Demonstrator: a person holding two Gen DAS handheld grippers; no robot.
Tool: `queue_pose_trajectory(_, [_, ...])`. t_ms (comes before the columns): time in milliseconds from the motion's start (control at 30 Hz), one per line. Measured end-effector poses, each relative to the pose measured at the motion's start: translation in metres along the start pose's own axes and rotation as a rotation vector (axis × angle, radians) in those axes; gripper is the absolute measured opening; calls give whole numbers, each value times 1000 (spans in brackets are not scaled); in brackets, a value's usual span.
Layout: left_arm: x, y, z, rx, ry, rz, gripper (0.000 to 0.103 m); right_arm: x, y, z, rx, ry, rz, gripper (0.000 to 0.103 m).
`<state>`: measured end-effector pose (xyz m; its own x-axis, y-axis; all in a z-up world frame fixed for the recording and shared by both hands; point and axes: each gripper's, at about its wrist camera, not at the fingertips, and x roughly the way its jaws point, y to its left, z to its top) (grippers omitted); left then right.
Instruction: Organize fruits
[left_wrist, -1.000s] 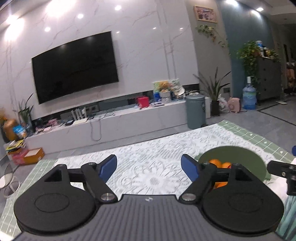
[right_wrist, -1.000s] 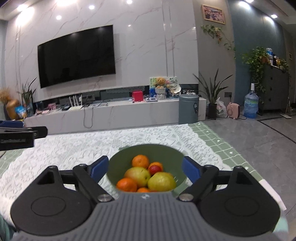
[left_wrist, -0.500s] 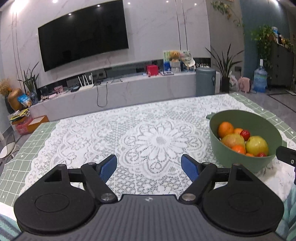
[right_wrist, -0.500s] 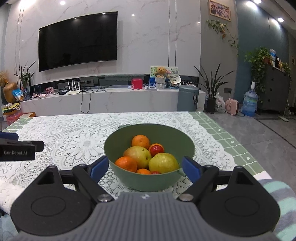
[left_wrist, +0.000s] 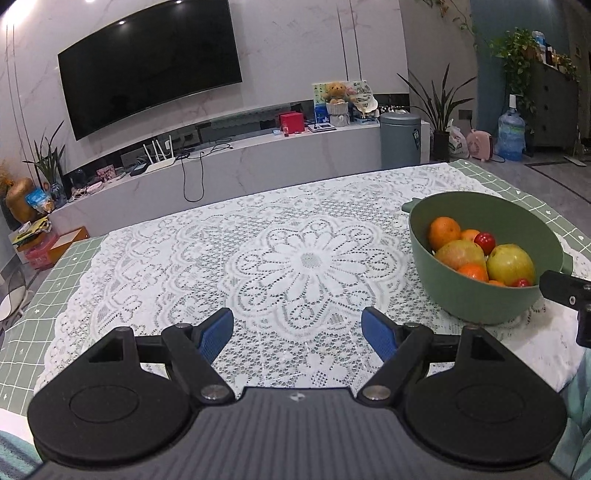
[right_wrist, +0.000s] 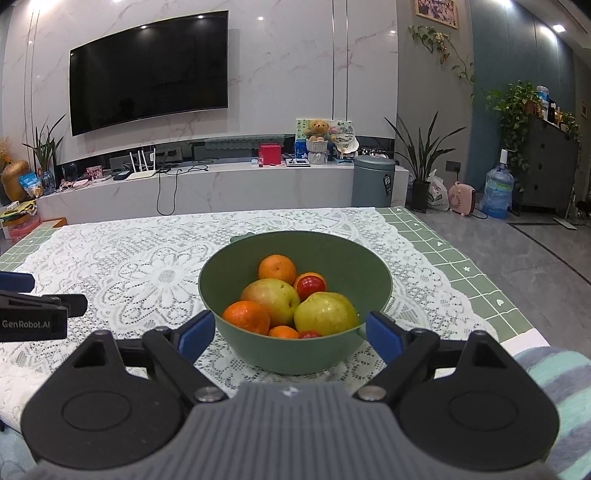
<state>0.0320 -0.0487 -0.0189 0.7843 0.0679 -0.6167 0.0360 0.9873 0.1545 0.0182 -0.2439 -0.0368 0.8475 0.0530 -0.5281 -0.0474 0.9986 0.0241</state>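
Observation:
A green bowl (right_wrist: 295, 354) stands on the lace cloth, filled with oranges (right_wrist: 277, 268), two yellow-green pears (right_wrist: 327, 313) and small red fruits (right_wrist: 311, 287). My right gripper (right_wrist: 288, 332) hovers just in front of the bowl, open, its blue pads on either side of the near wall without touching. In the left wrist view the bowl (left_wrist: 476, 299) sits at the right, and my left gripper (left_wrist: 297, 332) stands open over bare lace to its left, nothing between its fingers.
A white lace cloth (left_wrist: 295, 258) covers a green checked table (right_wrist: 476, 273). A striped cloth (right_wrist: 554, 373) lies at the near right edge. Beyond the table are a TV wall, a low cabinet and a grey bin (right_wrist: 373, 181).
Both grippers have dropped and tilted downward, so the table and bowl now fill more of each view. The jaws of both have stayed wide apart.

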Motion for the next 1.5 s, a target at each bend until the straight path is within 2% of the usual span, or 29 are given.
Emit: queue_pose_trajectory(1500, [0, 9, 1, -39, 40, -13, 92, 7, 3, -4, -1, 24, -1, 87])
